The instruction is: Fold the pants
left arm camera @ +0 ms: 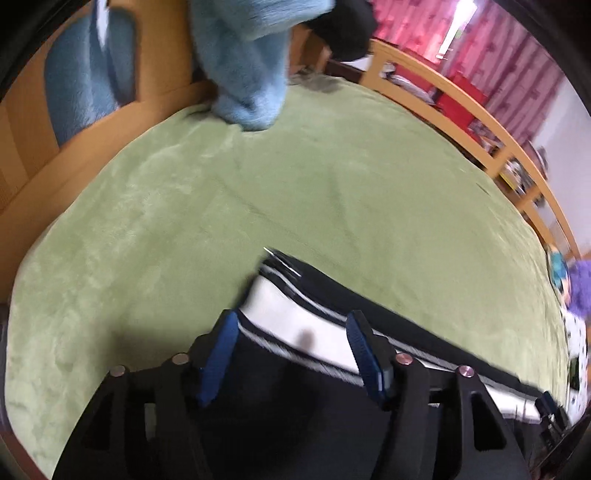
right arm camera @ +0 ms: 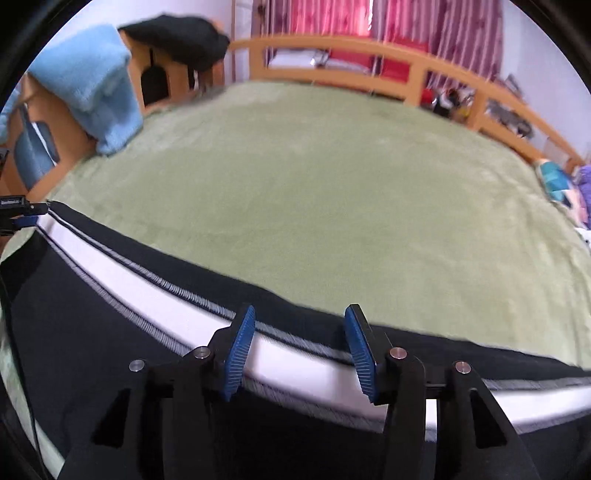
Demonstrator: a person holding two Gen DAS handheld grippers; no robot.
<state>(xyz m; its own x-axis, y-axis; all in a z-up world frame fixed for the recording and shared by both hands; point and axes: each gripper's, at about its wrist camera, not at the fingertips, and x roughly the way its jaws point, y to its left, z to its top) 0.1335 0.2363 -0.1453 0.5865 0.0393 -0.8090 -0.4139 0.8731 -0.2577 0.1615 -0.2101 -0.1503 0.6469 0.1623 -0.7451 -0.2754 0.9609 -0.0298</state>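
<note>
**Pants flat on the green bed, both grippers open above them**

The pants (right arm camera: 110,317) are dark with a wide white stripe down the side. They lie flat along the near edge of the bed (right arm camera: 332,192), which has a soft green cover.

The left gripper (left arm camera: 291,332) hangs over one end of the pants. Its two blue pads (left arm camera: 221,350) stand apart. The white stripe shows in the gap between them, but the pads do not press on it. The jaws are open.

The right gripper (right arm camera: 299,332) hangs over the long side of the pants, farther along the stripe. Its blue pads (right arm camera: 240,350) also stand apart with the stripe showing between them. They hold nothing. In the right view, the tip of the left gripper shows at the far left, by the end of the pants.

A blue blanket (right arm camera: 88,85) hangs over the wooden frame (right arm camera: 406,70) at the far corner of the bed. Something black (right arm camera: 177,37) lies next to it. Pink curtains (right arm camera: 332,18) hang behind the bed.
</note>
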